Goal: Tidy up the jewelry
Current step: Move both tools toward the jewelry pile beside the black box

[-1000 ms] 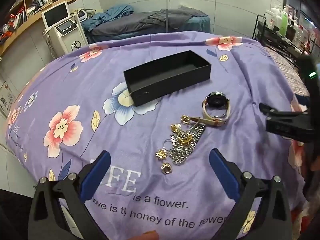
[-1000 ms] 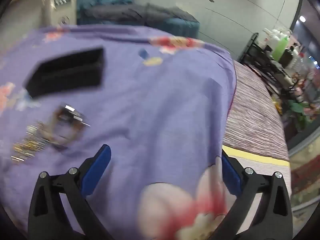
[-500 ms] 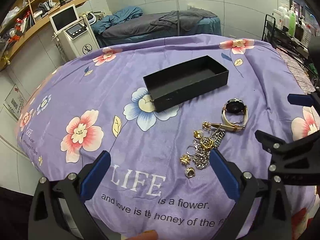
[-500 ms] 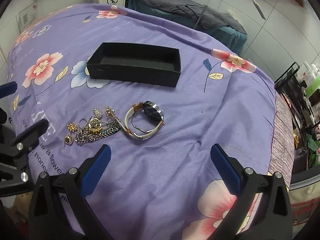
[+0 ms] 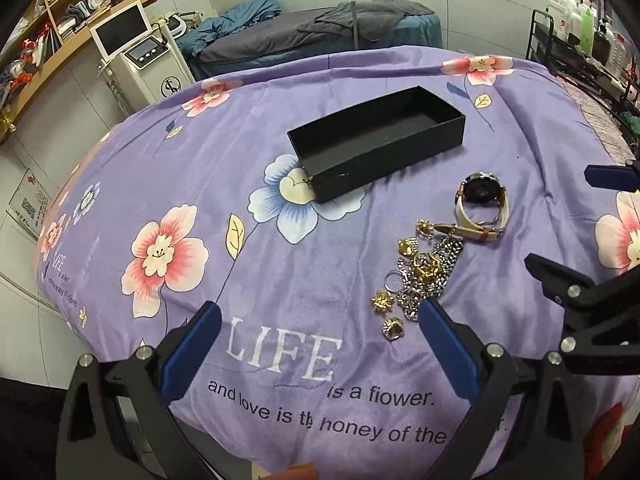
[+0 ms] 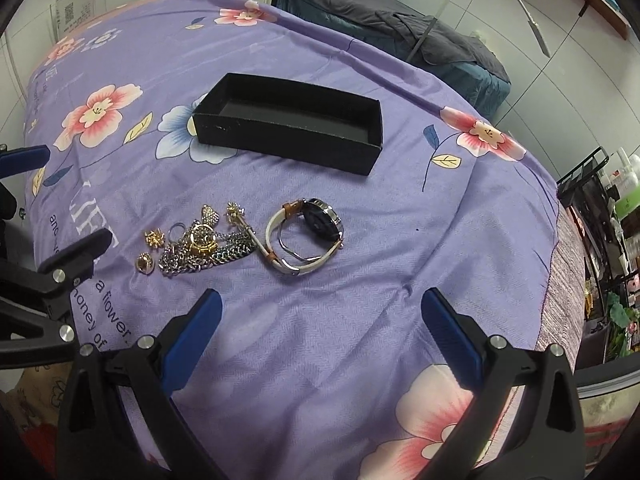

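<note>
Jewelry (image 6: 200,242) lies in a loose heap on the purple flowered bedspread (image 6: 400,248), out in the open and not in any container; nearest the cameras, both grippers hang above the cloth with nothing between their blue pads; the left gripper (image 5: 316,342) has its jaws spread wide over the printed word LIFE, its right pad just beside the near edge of the heap; the right gripper (image 6: 320,330) is spread just as wide over bare cloth, a little nearer than the watch (image 6: 306,236); each gripper's black frame pokes into the edge of the other's view; moving out, the heap itself: a small gold ring (image 5: 393,329) nearest, a gold flower-shaped piece (image 5: 382,301) beside it, then a silver chain (image 5: 434,276) tangled with more gold pieces and a thin plain ring (image 5: 393,280); touching the far end of that tangle, the watch stands on its side, dark round face up, pale strap curled in a loop with tan ends; farther still, well apart from the heap, the black box (image 6: 288,118) sits open on the cloth, long and shallow, one corner over a blue flower print; its dark floor is bare, nothing in it; beyond the bedspread, a grey blanket (image 5: 320,28) on a blue couch and a white machine with a screen (image 5: 140,56) by the wall.
</note>
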Demonstrator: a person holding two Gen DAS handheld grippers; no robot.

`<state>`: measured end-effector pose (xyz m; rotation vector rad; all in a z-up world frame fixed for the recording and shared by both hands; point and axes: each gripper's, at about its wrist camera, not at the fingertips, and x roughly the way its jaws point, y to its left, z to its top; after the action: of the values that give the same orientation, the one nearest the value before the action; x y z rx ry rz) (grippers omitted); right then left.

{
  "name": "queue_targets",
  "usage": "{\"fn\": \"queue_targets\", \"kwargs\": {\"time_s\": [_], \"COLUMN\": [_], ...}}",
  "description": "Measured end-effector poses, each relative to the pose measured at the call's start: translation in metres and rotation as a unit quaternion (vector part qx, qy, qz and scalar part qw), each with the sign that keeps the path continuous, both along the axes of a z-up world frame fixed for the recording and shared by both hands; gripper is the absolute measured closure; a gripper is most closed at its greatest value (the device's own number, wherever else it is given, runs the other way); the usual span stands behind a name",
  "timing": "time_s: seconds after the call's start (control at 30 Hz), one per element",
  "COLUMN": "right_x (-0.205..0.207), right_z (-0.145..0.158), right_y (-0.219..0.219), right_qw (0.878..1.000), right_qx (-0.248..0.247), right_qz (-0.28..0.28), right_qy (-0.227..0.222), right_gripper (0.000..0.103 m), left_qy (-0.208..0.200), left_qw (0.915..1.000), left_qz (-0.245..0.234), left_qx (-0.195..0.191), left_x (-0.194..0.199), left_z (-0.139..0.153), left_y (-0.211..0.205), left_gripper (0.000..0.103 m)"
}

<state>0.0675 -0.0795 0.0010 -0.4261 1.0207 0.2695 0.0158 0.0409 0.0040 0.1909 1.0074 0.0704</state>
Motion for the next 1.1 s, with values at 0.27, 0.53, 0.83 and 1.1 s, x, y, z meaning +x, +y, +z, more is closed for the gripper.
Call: {"fn": "queue_targets", "kwargs": {"time_s": [0.27,0.53,0.83,1.1], "right_x": [-0.002,-0.004,-0.005,-0.005], "right_z": [-0.002,-0.002,-0.002,-0.002], "right_y": [-0.003,-0.005,-0.005,-0.007], "right_qw": [1.000,1.000,1.000,1.000], "right_qx": [-0.005,-0.002,-0.006,-0.008], "right_qz": [-0.005,-0.007,-0.006,-0.006], "right_qy": [-0.001,-0.002,-0.002,-0.002], "right_gripper": [0.004,0.004,0.004,0.004], "left_qy": [0.006,0.009,0.016,0.023], "left_qw": [1.0000,1.0000,0.9998,0.9995], "left_qz": [0.000,0.000,-0.003,-0.009], "left_qx": [0.003,0.003,-0.006,-0.019], "left_x": [0.000,-0.001,-0.002,-0.002], "left_z": [-0.004,-0.007,-0.010,-0.013], "left_y": [0.001,0.003,0.004,0.004], "left_gripper": [0.005,0.005,0.005,0.005]}}
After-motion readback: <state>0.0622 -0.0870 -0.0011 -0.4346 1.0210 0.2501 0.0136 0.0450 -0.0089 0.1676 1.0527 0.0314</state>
